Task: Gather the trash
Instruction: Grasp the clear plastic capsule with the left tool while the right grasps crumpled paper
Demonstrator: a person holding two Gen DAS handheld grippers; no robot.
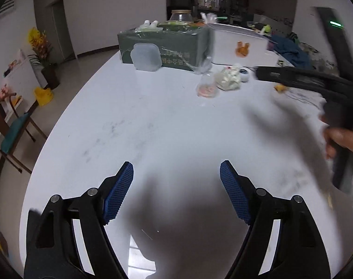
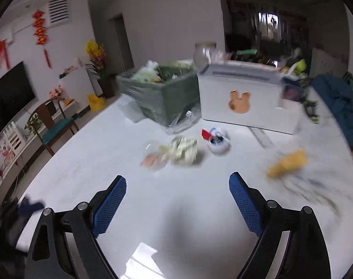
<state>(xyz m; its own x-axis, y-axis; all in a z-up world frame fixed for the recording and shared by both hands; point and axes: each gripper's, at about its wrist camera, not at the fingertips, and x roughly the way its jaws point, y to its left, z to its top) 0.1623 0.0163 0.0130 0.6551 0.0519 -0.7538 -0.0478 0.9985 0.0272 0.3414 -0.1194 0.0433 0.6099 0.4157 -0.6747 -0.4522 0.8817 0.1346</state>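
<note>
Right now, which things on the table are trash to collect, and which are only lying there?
Trash:
crumpled wrapper
clear bag
yellow scrap

Likely staying:
green box
white box
jar
blue cloth

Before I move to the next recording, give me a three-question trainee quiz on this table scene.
1. True or false: the left gripper holds a piece of trash.
2. Multiple choice: the crumpled pale wrapper lies A) inside the green box, B) on the white table in front of the boxes, C) on the chair.
3. What sticker shape is on the white box?

Key: 1. False; both it and the right gripper are open and empty. 2. B. 3. An orange rabbit-like shape.
</note>
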